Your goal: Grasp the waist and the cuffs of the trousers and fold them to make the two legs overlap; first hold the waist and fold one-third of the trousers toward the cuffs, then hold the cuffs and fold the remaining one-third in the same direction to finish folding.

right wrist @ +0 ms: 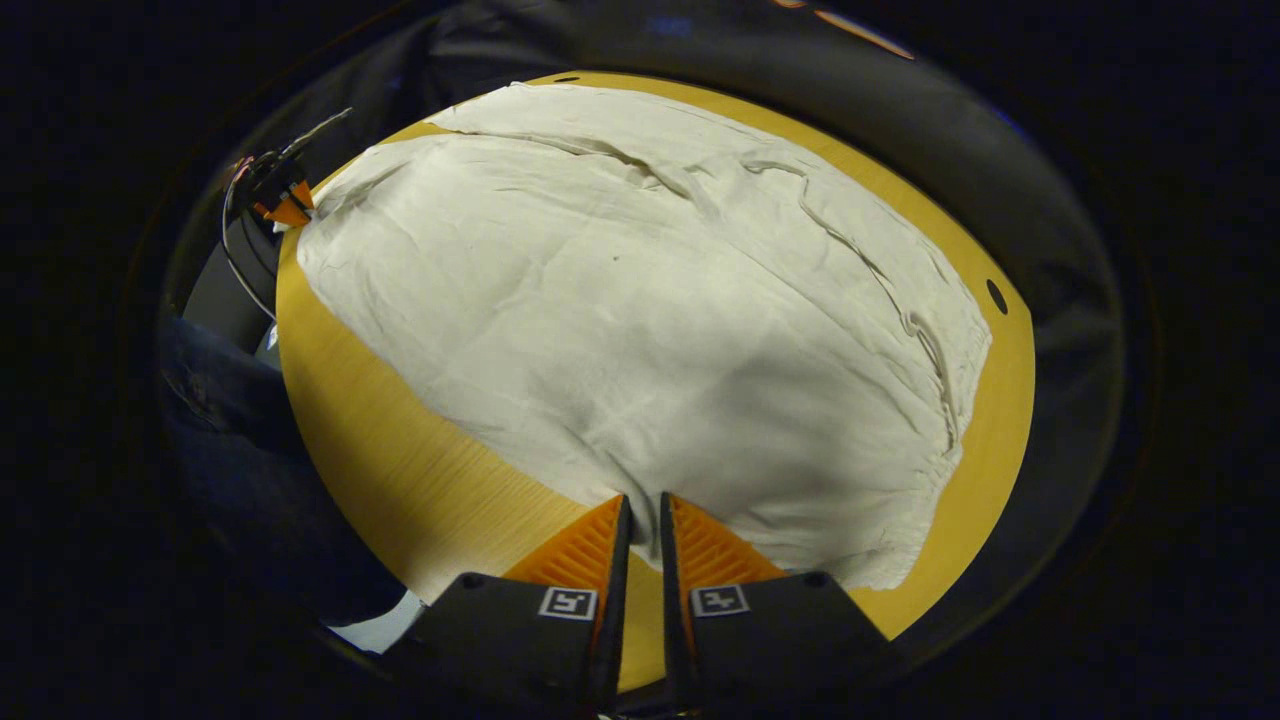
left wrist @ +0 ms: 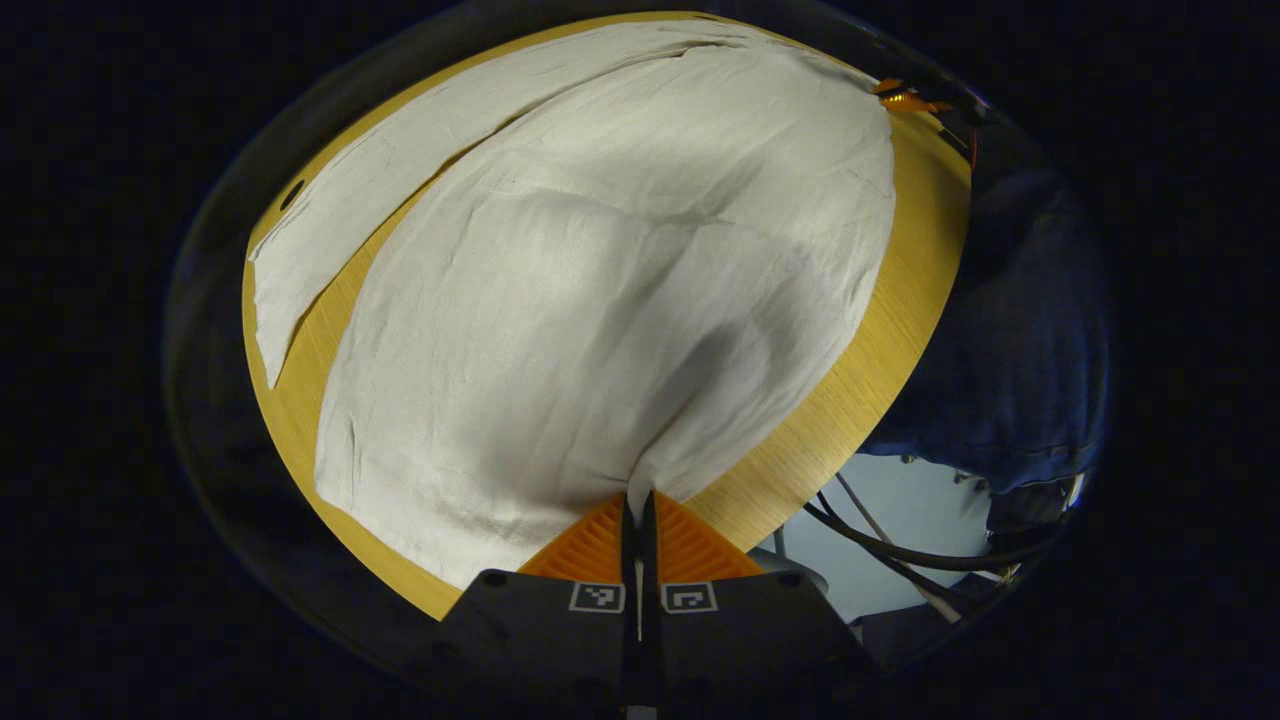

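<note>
Left gripper [left wrist: 640, 500], bottom centre of the left gripper view: I see its fingers pressed together on a pinched edge of the trousers [left wrist: 620, 300], cloth rising in a ridge from the tips. The trousers spread over the table [left wrist: 880, 330] up the frame, one leg lying apart at upper left.

Right gripper [right wrist: 640, 505], bottom centre of the right gripper view: fingers slightly apart at the trousers' [right wrist: 640, 310] near edge; I cannot tell if cloth is between them.
</note>
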Demonstrator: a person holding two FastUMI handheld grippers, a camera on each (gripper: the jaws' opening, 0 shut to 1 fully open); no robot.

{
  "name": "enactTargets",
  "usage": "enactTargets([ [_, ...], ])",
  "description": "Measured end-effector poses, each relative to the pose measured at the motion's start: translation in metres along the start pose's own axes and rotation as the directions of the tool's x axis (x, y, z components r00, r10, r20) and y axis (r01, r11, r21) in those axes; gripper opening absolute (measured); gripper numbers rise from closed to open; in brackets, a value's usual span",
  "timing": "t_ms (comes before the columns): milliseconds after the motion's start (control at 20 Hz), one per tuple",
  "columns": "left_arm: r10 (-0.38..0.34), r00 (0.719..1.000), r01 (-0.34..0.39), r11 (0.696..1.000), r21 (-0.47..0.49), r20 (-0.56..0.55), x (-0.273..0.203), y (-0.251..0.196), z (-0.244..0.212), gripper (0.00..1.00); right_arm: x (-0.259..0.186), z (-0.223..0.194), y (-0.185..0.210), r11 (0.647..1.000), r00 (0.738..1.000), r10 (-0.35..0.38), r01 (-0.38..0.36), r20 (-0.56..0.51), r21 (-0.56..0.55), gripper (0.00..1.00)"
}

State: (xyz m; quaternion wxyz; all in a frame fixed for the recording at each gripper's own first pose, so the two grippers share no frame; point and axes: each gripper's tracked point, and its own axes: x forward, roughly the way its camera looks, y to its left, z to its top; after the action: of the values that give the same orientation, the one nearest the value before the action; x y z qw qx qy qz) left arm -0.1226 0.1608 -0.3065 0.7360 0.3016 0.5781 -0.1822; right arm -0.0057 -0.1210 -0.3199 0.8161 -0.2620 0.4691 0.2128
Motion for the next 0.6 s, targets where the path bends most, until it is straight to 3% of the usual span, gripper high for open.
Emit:
enactTargets([
  [50,-0.003,1.0,0.003,1.0,0.005,0.001,-0.0003,-0.0005,0.0,0.0,0.0011,0.0009,-0.0014,1.0,1.0,-0.01,0.01,0.003,-0.001,0.13],
  [250,-0.014,1.0,0.014,1.0,-0.005,0.007,-0.0004,-0.0013,0.0016,0.0,-0.0011,0.001,-0.0012,0.999,0.999,-0.034,0.034,-0.016,0.017,0.04],
  [450,-0.059,0.998,0.059,0.998,-0.023,0.0,-0.0022,-0.0027,0.0017,0.0,0.0003,0.0008,-0.002,0.997,0.998,-0.059,0.06,-0.039,0.041,0.04],
  [600,-0.08,0.996,0.079,0.997,-0.018,-0.029,-0.0032,0.0023,0.0031,0.0,-0.0058,0.0035,-0.0026,0.991,0.992,-0.118,0.121,-0.043,0.054,0.04],
])
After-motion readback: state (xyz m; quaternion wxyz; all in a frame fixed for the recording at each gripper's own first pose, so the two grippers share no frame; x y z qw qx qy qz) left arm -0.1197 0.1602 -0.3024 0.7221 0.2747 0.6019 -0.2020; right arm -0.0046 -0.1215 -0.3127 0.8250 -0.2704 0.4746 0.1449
